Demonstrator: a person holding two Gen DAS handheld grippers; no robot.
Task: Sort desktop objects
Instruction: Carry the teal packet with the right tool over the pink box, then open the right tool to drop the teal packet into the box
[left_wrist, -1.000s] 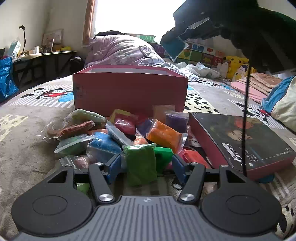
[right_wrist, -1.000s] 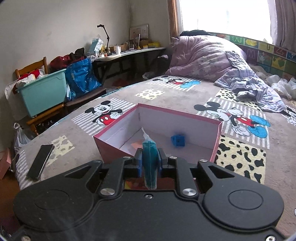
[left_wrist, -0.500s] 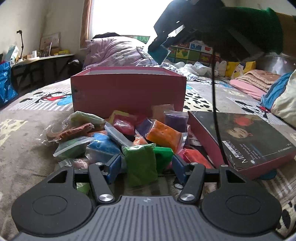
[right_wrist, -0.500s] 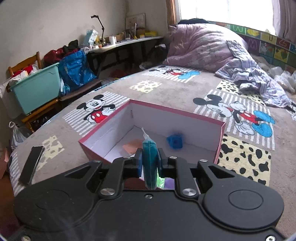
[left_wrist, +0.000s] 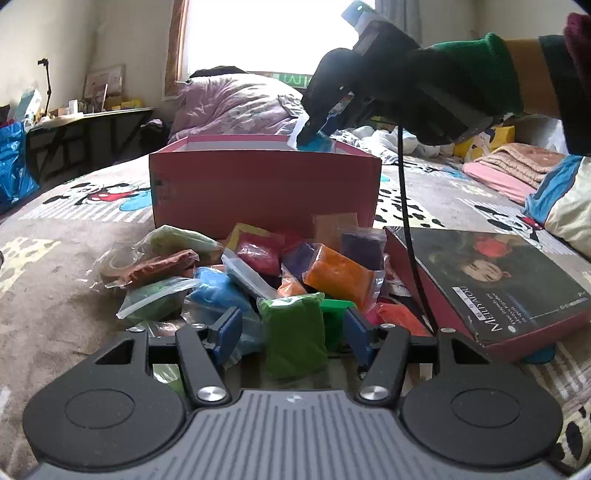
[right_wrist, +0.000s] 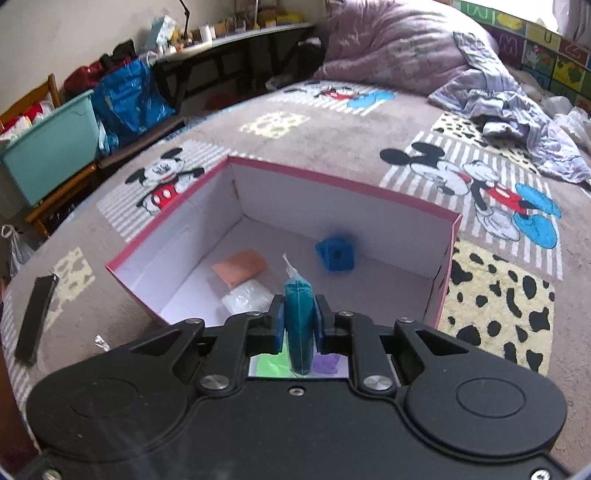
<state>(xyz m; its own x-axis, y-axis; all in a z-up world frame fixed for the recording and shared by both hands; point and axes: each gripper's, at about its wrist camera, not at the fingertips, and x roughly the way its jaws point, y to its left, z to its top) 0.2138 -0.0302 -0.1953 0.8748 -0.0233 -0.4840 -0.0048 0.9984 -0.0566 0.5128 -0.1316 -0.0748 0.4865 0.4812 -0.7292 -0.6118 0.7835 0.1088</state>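
Clay packets (left_wrist: 266, 280) in clear bags lie heaped on the bed (right_wrist: 354, 122), directly against the near outer wall of the pink box (left_wrist: 264, 192). The bed carries a grey cartoon-print cover. The pink box stands open-topped on it, with white inner walls (right_wrist: 332, 206). A book (left_wrist: 491, 280) lies flat on the bed, just beside the heap on its right side. A black phone (right_wrist: 35, 314) lies on the bed, well apart from the box on its left side.

Inside the box, a blue cube (right_wrist: 335, 254) rests near the far wall. A peach packet (right_wrist: 242, 266) and a white packet (right_wrist: 247, 300) lie on the box floor nearer the front.

The right claw (right_wrist: 300, 325) is clamped on a teal packet (right_wrist: 300, 317), which stands upright between the two blue pads (right_wrist: 277, 326). In the left wrist view, the right claw (left_wrist: 314, 134) is held by a gloved hand (left_wrist: 436, 81) and sits at the box's rim, with the teal packet (left_wrist: 317, 142) over the box opening.

The left claw (left_wrist: 293, 330) is spread wide and low over the heap. A green packet (left_wrist: 293, 336) stands between its fingers (left_wrist: 227, 334) without contact on either side. An orange packet (left_wrist: 338, 277) and a blue packet (left_wrist: 218, 293) lie just behind it.
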